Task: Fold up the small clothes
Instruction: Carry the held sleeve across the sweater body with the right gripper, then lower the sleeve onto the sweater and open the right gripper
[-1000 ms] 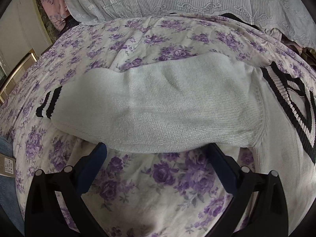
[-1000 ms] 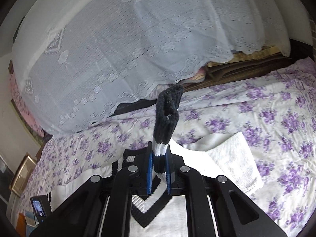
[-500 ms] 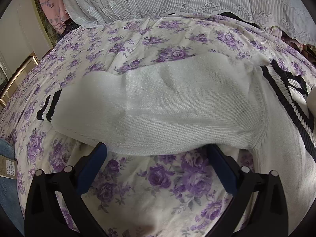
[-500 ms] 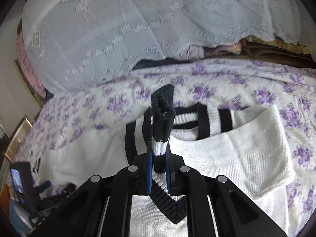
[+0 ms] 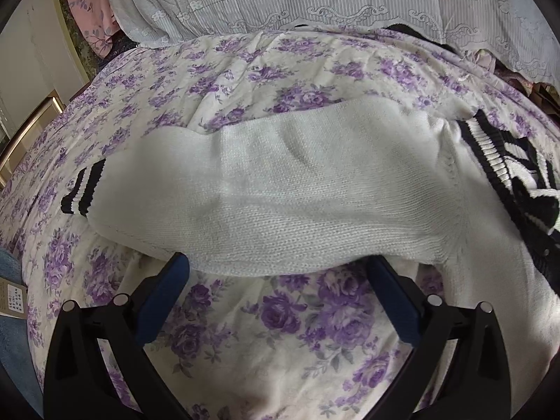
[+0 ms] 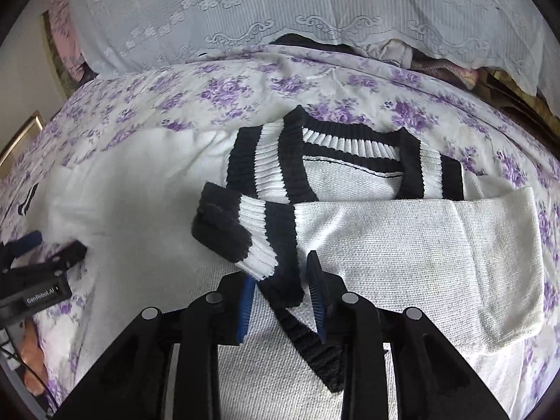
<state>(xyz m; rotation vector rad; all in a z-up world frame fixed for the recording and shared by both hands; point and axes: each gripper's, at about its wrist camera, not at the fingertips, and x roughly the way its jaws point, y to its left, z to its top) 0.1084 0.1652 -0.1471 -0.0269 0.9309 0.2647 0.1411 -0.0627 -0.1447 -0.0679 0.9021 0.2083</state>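
White knit sweater with black-striped ribbing [image 6: 402, 245]: flat on purple-floral bedspread [image 5: 280, 332]; right sleeve folded across chest. Left gripper [image 5: 276, 262]: jaws wide apart at left sleeve's edge. Right gripper [image 6: 280, 290]: jaws apart, cuff lying between.

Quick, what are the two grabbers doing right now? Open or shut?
Left gripper: open, holding nothing, fingers at the edge of the white sleeve.
Right gripper: open, the striped cuff lies loose between its fingers.
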